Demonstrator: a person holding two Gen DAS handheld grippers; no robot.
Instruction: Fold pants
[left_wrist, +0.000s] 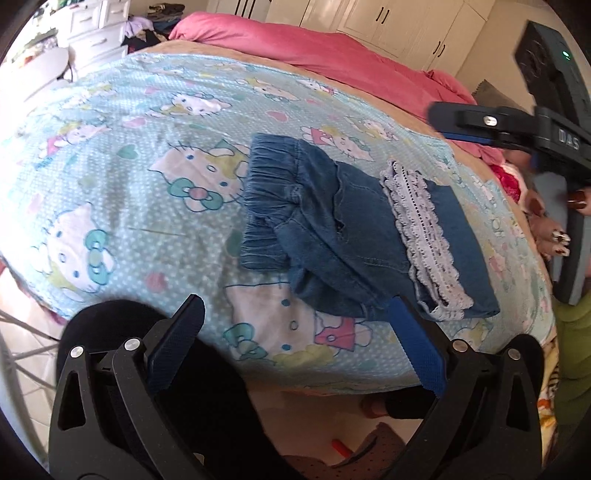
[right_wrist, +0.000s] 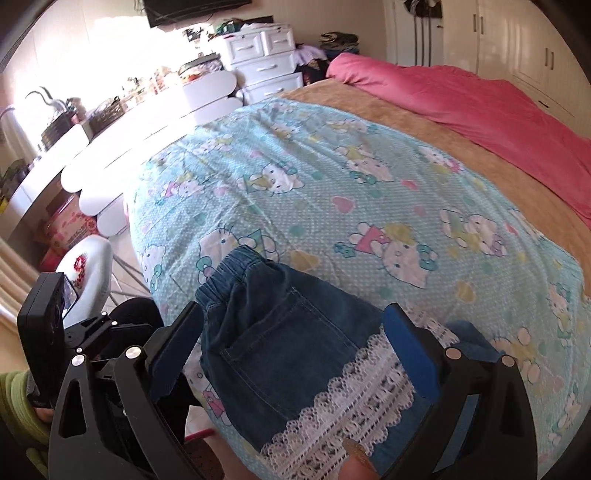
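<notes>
Denim pants lie folded on the Hello Kitty sheet near the bed's front edge, long axis running from elastic waistband to lace-trimmed hem. Right gripper hovers spread wide directly over them — nearer. Left gripper, also spread and empty, sits just short of their near edge. Bare sheet lies beyond the waistband.

Pants blue denim w/ white lace trim; sheet aqua, cat print.
</notes>
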